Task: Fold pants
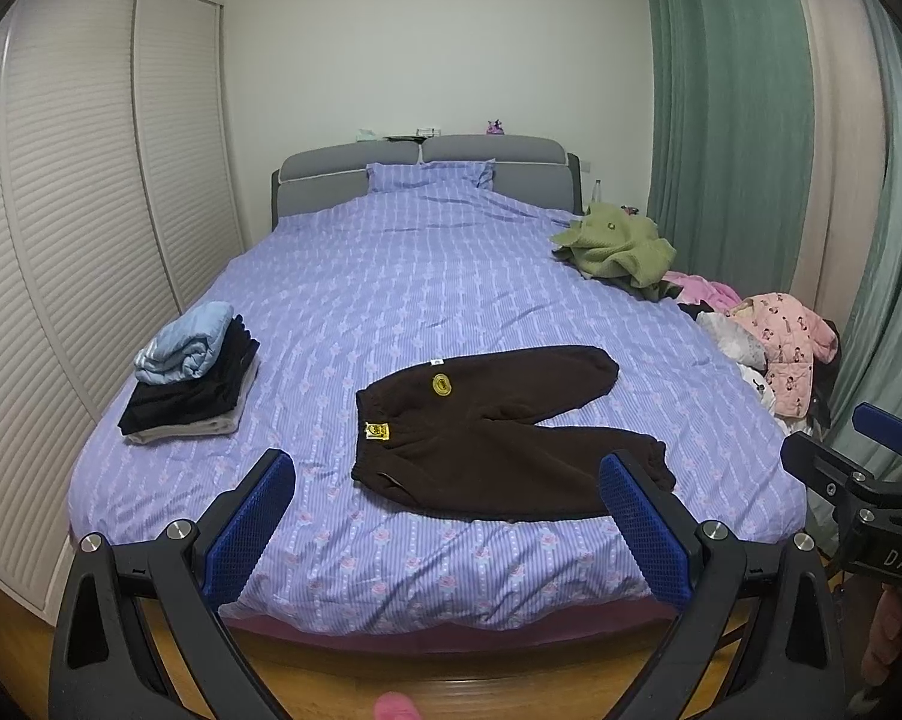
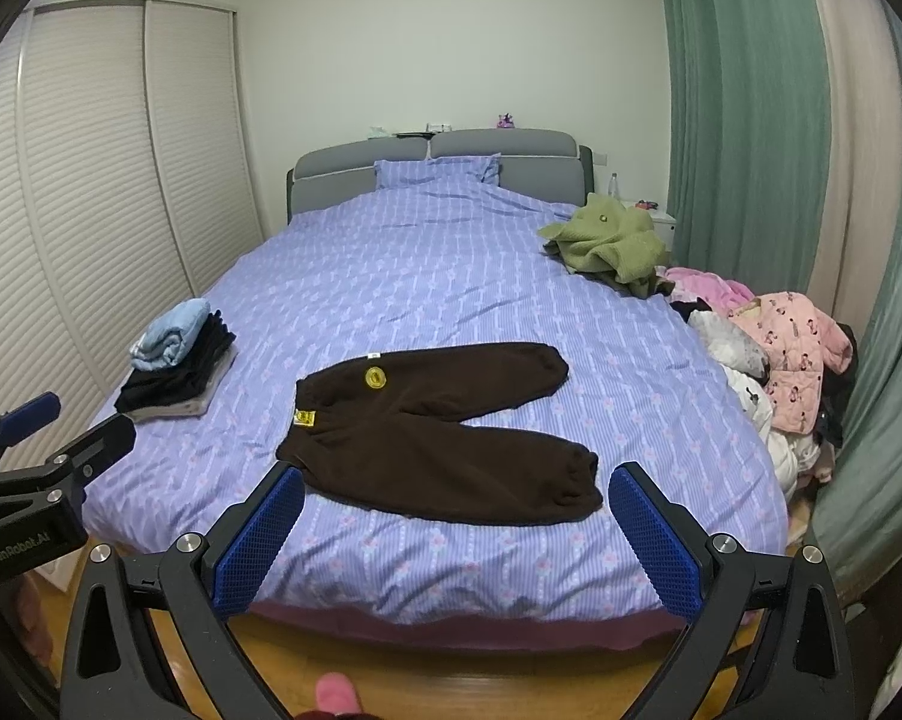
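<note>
- My left gripper (image 1: 445, 519) hovers at the foot of the bed, its blue-padded fingers spread wide apart with nothing between them.
- My right gripper (image 2: 457, 531) hangs beside it in the same way, fingers wide apart and empty. Each gripper shows at the edge of the other's view.
- Neither gripper touches any cloth; both sit short of the mattress edge, over the wooden floor (image 2: 571, 684).
- The brown pants (image 2: 439, 450) lie flat on the bed (image 2: 391, 276), near its foot and straight ahead of me. The waistband, with a yellow tag, points to my left; the two legs run to my right and splay apart in a V.
- As I judge it, no fold has been made in these pants. Left to do: bring one leg over the other, then fold the length down.
- To my left on the bed sits a stack of folded clothes (image 2: 175, 366), dark items with a light blue one on top, which I take to be finished work.
- On the right side of the bed lie a crumpled green garment (image 2: 607, 246) and a heap with a pink jacket (image 2: 793, 354), unfolded.
</note>
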A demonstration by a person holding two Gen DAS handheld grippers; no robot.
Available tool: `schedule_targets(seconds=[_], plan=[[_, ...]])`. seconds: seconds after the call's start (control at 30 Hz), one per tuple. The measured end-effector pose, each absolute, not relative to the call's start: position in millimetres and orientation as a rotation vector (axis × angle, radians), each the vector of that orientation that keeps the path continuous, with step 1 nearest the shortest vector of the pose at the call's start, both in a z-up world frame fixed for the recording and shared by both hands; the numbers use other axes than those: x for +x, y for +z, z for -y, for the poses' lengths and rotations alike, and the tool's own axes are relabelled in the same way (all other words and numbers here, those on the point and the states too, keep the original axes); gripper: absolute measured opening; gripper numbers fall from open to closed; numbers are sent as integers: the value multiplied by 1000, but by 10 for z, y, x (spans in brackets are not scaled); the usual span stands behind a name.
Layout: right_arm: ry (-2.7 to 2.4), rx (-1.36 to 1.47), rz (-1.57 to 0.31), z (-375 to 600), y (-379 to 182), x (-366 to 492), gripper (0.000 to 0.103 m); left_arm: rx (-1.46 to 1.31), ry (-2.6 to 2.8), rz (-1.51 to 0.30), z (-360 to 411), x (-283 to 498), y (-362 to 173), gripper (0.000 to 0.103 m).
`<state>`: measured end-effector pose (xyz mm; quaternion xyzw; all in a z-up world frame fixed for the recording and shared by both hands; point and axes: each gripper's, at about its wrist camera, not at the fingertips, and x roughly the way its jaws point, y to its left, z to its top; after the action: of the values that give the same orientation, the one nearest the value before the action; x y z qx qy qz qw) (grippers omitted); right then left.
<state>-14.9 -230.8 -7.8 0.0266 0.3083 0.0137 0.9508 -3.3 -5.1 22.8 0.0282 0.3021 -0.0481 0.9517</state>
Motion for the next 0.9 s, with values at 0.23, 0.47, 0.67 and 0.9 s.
schedule_targets(seconds=[0.23, 0.47, 0.67, 0.9], plan=[[34, 47, -632, 2327, -102, -90, 103, 53, -95, -617, 73, 13, 205, 103], [43, 42, -654, 2286, -165, 116, 103, 50, -72, -635, 34, 214, 124, 103], [52, 43, -676, 2110, -269, 415, 103, 63, -46, -644, -172, 550, 11, 103], [53, 46, -735, 1685, -555, 1216, 103, 107, -96, -640, -520, 1396, -254, 103]])
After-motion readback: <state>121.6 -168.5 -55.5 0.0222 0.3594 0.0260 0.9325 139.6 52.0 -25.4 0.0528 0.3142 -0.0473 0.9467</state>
